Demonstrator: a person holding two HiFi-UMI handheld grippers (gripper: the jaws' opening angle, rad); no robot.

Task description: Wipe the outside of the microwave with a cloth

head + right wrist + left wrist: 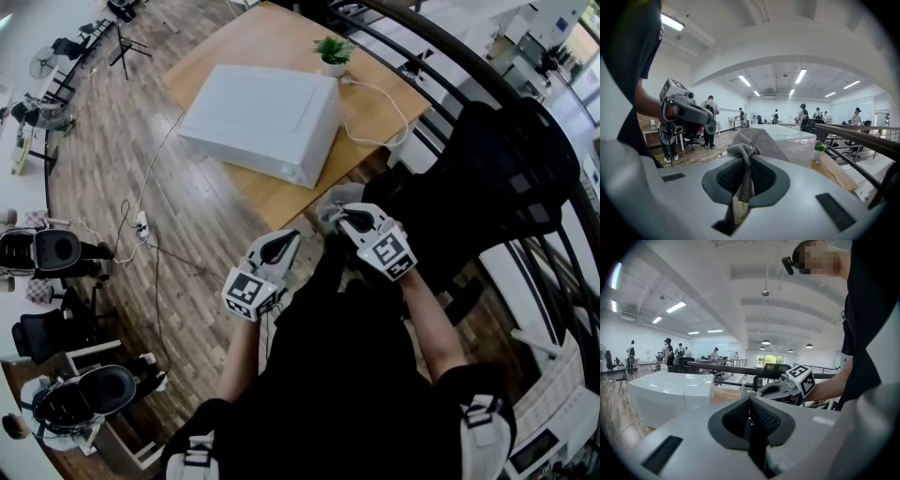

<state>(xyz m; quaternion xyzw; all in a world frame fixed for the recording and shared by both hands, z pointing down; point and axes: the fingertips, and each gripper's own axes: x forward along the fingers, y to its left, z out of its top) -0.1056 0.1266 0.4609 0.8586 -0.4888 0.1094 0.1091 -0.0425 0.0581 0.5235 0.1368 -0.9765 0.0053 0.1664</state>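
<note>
A white microwave (pixel 262 117) lies on a wooden table (pixel 281 202), ahead of both grippers and clear of them. My right gripper (pixel 339 220) is shut on a grey cloth (pixel 334 199), which bunches out of the jaws near the table's front edge. In the right gripper view the cloth (pixel 752 143) rises from my right gripper (pixel 747 164) in front of the microwave (pixel 799 140). My left gripper (pixel 289 242) hangs beside it, shut and empty. The left gripper view shows my left gripper (pixel 750 403) with jaws pressed together, the microwave (pixel 670 397) to the left, and the right gripper (pixel 785 384) ahead.
A small potted plant (pixel 333 52) stands on the table behind the microwave, with a white cable (pixel 384 103) running beside it. A black railing (pixel 441 84) runs along the right. Cables and a power strip (pixel 142 225) lie on the wood floor at left. Chairs (pixel 52 251) stand far left.
</note>
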